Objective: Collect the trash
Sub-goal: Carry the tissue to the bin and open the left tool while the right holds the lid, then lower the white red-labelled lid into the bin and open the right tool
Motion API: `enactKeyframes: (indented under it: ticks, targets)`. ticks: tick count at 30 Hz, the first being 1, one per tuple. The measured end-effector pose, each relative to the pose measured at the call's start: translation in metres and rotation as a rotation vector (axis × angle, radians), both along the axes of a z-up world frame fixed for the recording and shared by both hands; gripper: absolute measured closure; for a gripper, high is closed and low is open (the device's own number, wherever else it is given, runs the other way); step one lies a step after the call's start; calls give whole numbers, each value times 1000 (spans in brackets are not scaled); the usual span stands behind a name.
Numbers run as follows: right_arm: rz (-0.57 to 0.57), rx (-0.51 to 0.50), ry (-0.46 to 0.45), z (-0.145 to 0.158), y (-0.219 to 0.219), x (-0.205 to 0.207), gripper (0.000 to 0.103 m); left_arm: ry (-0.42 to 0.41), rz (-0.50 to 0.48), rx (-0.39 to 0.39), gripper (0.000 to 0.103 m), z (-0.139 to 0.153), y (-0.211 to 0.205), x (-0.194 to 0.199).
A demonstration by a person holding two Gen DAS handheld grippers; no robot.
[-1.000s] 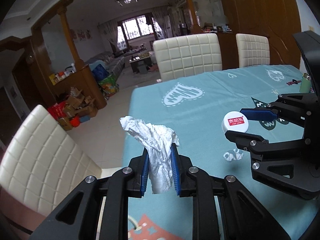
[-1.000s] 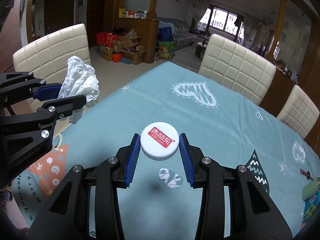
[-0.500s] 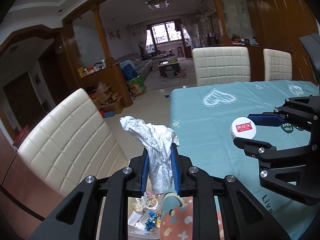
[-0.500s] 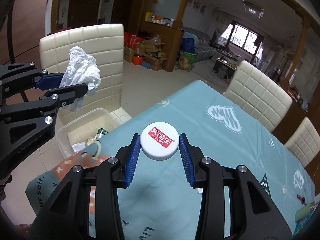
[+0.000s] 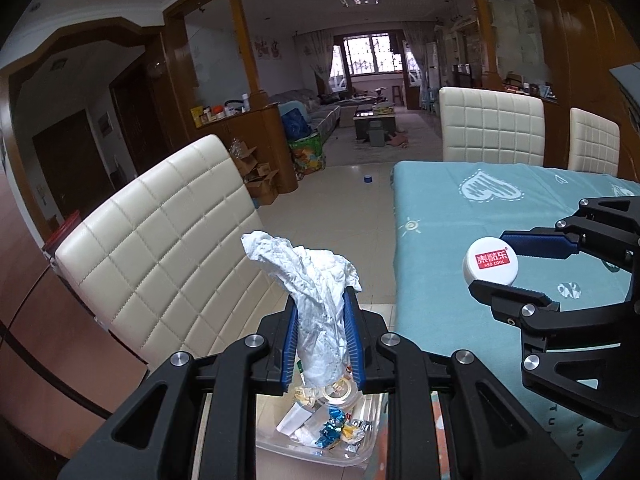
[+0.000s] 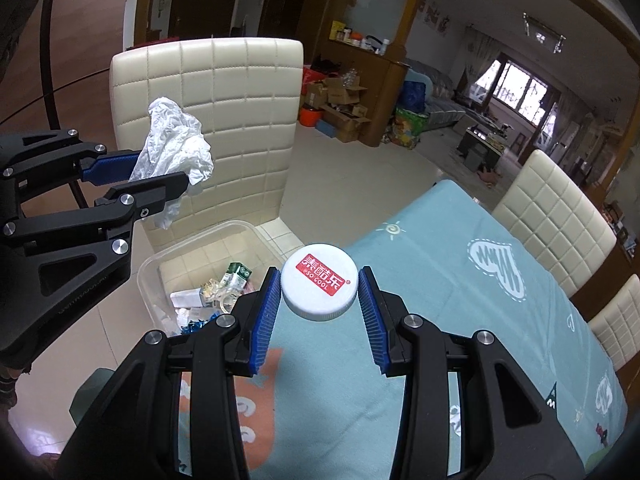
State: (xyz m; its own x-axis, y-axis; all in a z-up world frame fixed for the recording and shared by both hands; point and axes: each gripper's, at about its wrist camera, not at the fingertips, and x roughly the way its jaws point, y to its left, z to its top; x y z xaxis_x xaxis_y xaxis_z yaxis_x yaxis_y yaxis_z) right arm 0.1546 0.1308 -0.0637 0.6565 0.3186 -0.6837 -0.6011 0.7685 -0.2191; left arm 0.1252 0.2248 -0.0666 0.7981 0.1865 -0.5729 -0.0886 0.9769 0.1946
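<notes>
The left gripper [image 5: 322, 336] clamps a crumpled tissue [image 5: 316, 300] above the clear trash bin [image 6: 160, 268] beside the table edge [image 5: 394, 240]; the right gripper [image 6: 320, 312] pinches a white bottle cap [image 6: 319, 286] near that edge.

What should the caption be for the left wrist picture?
Left tool holds crumpled tissue above the trash bin; right tool carries a white cap.

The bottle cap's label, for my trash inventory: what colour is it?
Red with white lettering, on a white bottle cap. Clearest in the right wrist view.
</notes>
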Motion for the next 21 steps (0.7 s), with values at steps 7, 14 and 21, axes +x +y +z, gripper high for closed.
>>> enactKeyframes:
  ticks: [7, 14, 21]
  targets:
    - [17, -3, 20, -5, 19, 7, 62, 14, 34, -7, 80, -10, 14, 2]
    - [26, -9, 28, -8, 31, 17, 62, 37, 45, -38, 69, -16, 26, 10]
    - [13, -17, 44, -14, 32, 27, 61, 17, 96, -56, 17, -18, 43, 8]
